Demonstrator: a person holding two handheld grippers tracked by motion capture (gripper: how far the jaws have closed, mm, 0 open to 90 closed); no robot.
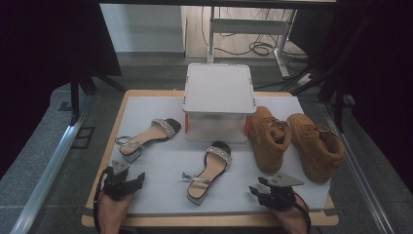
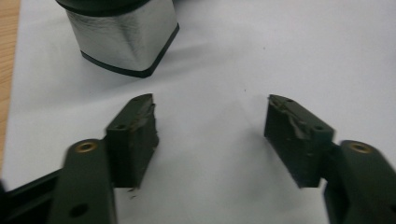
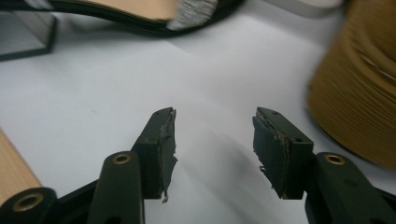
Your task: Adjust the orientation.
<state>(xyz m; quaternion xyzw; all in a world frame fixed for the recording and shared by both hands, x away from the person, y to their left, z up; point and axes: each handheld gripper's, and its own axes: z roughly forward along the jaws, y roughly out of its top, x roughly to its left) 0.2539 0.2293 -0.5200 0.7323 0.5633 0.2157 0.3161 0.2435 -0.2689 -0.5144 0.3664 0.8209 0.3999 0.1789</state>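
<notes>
Two black sandals with glittery straps lie on the white mat: one at the left [image 1: 146,136], one in the middle [image 1: 209,168]. A pair of tan boots [image 1: 292,141] stands at the right. My left gripper [image 1: 132,179] rests near the front left edge, just in front of the left sandal's heel. In the left gripper view the gripper [image 2: 210,105] is open over bare mat, with the silver block heel [image 2: 123,39] beyond it. My right gripper [image 1: 260,189] sits at the front right; the right gripper view shows it [image 3: 215,114] open and empty, between the middle sandal [image 3: 140,9] and a boot [image 3: 359,93].
A white lidded box [image 1: 219,100] with orange latches stands at the back middle of the wooden table [image 1: 122,105]. Bare mat [image 1: 160,190] lies between the two grippers. Desk legs and cables show on the floor beyond.
</notes>
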